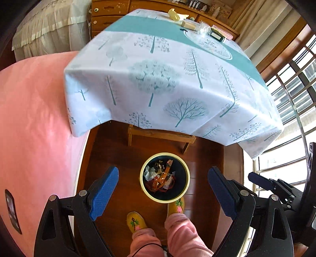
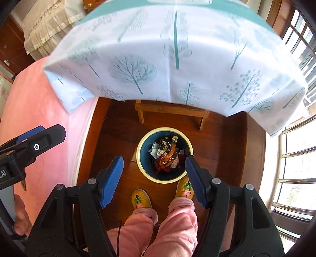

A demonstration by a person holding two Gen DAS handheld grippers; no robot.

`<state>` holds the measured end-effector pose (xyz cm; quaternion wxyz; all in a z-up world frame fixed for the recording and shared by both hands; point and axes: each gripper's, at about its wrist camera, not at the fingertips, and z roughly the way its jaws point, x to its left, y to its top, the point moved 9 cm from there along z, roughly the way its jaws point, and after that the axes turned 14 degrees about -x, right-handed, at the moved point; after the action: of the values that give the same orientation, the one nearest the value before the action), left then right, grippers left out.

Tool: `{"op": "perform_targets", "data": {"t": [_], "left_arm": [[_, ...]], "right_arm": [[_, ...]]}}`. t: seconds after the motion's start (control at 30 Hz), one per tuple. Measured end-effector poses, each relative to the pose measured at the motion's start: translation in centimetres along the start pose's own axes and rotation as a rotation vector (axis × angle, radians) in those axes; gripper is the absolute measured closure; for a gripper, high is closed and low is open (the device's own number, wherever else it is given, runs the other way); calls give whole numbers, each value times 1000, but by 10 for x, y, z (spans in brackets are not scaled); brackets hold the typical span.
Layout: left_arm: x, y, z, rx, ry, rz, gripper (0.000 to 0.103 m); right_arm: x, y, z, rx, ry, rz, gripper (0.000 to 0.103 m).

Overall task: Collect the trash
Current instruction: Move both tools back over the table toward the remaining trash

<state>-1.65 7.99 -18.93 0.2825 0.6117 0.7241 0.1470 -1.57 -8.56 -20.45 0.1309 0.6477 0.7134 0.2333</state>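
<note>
A round trash bin [image 1: 142, 181] with a cream rim and dark inside stands on the wooden floor below the table; it also shows in the right wrist view [image 2: 140, 158]. Crumpled wrappers and paper [image 1: 160, 178] lie in it, seen also in the right wrist view [image 2: 165, 154]. My left gripper [image 1: 163, 192] is open and empty, high above the bin. My right gripper [image 2: 153, 179] is open and empty, also above the bin. On the table's far side lie more scraps: a yellow piece [image 1: 173, 14], a crumpled clear plastic [image 1: 204, 27] and a small box [image 1: 188, 24].
A table with a tree-print cloth [image 1: 158, 79] stands ahead, a low wooden stool [image 1: 160, 135] under it. A pink bed [image 1: 35, 118] is at the left, window bars [image 1: 292, 94] at the right. The person's yellow slippers [image 2: 141, 198] stand by the bin.
</note>
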Motion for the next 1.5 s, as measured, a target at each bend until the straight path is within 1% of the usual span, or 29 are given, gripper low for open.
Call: {"op": "perform_targets", "data": {"t": [0.07, 0.23, 0.37, 0.47, 0.57, 0.73, 0.87, 1.03, 1.23, 1.37, 1.5], "left_arm": [[2, 14, -19, -20, 17, 11, 10], [6, 59, -63, -96, 20, 14, 10], [4, 94, -90, -148, 25, 37, 10], [-2, 116, -105, -178, 15, 56, 10], [-10, 138, -115, -205, 11, 82, 10], [-21, 174, -125, -244, 0, 109, 10], [-30, 202, -130, -271, -5, 124, 10], [-40, 241, -126, -288, -3, 135, 10], [-61, 290, -101, -284, 19, 180, 10], [-84, 327, -61, -266, 43, 202, 10], [-111, 366, -3, -213, 72, 199, 10]], "right_arm": [[2, 10, -20, -25, -10, 2, 40], [9, 42, -68, -101, -55, 28, 41], [11, 77, -101, -178, -90, 39, 40], [10, 100, -127, -241, -107, 47, 40], [5, 121, -144, -290, -121, 73, 40], [-2, 149, -163, -335, -143, 105, 40], [-6, 168, -173, -370, -144, 119, 40], [-16, 198, -178, -426, -137, 140, 40], [-36, 242, -163, -460, -93, 172, 40], [-58, 280, -132, -451, -56, 184, 40], [-86, 326, -83, -407, 2, 184, 40]]}}
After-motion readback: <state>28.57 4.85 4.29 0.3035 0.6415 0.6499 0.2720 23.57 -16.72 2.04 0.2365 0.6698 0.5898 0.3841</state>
